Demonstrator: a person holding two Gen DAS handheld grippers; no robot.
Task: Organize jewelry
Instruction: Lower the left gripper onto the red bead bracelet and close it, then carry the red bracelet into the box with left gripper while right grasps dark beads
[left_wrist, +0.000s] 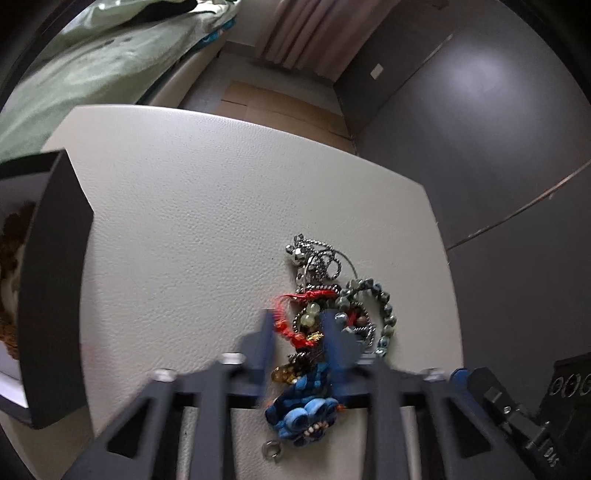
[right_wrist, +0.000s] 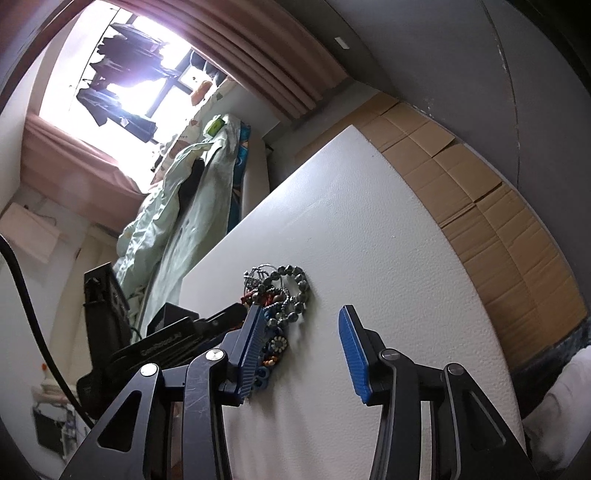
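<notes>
The jewelry pile lies near the counter's right edge. The left tongs straddle it, released; the right tongs wait released. Next: clench on one piece.

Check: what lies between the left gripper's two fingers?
In the left wrist view, the jewelry pile lies between the left gripper fingers: red cord and pale beads.
</notes>
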